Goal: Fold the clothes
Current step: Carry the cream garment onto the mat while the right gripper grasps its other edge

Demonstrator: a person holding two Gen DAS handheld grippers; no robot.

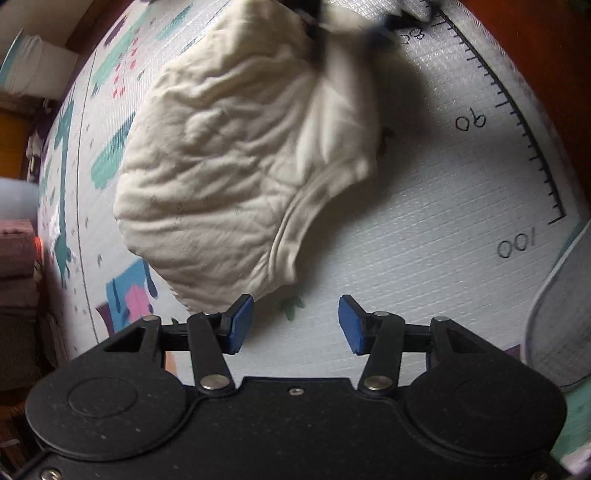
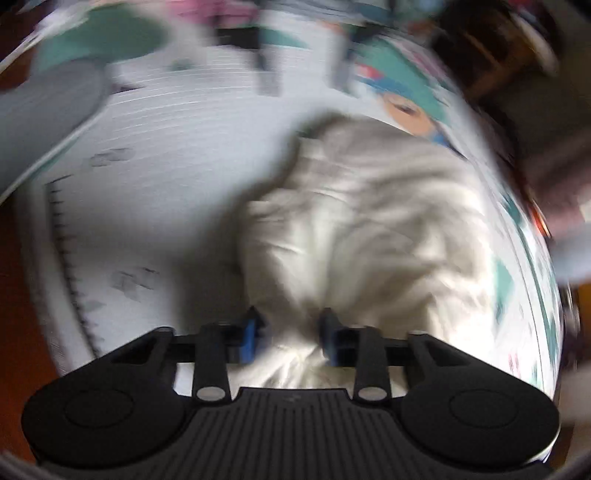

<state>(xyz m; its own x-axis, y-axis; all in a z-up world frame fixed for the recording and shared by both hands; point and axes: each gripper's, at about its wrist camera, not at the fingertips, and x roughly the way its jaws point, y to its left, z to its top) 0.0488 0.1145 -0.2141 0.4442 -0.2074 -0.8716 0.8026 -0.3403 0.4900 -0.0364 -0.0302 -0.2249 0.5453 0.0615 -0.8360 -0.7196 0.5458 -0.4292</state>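
Note:
A cream garment lies crumpled on the printed play mat, its ribbed hem curving toward the camera. In the left wrist view my left gripper hovers open just short of that hem, with only bare mat between its blue pads. A dark blurred shape at the garment's far end looks like my right gripper. In the blurred right wrist view the right gripper stands narrow, and a bunch of the cream garment fills the gap between its pads.
A ruler scale with numbers is printed along the mat's edge, with wooden floor beyond it. A grey padded item sits at the right. Stacked folded fabrics and a white container stand off the mat's left side.

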